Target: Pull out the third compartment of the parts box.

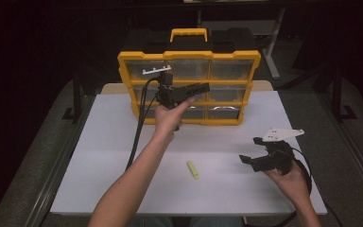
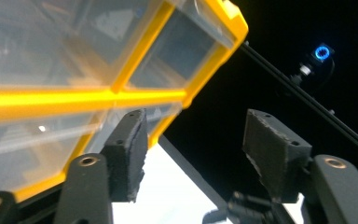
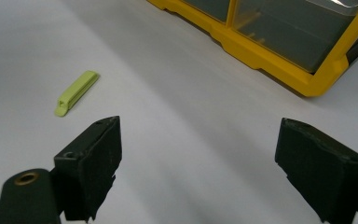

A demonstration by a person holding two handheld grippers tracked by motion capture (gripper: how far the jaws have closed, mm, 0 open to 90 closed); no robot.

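Note:
A yellow-framed organizer (image 1: 189,56) with clear drawers stands upright at the back of the white table (image 1: 113,142). My left gripper (image 1: 203,87) is held up in front of its middle row and points to the right. In the left gripper view the left gripper (image 2: 193,149) is open with nothing between its pads, and the organizer's yellow frame (image 2: 74,98) is close at the left. My right gripper (image 1: 249,150) rests low at the table's right, open and empty. A small yellow-green clip (image 1: 193,170) lies flat on the table to its left.
In the right gripper view the right gripper (image 3: 198,168) looks across bare table; the clip (image 3: 77,92) lies at the upper left and the organizer's bottom corner (image 3: 270,60) at the upper right. Dark floor and table legs surround the table.

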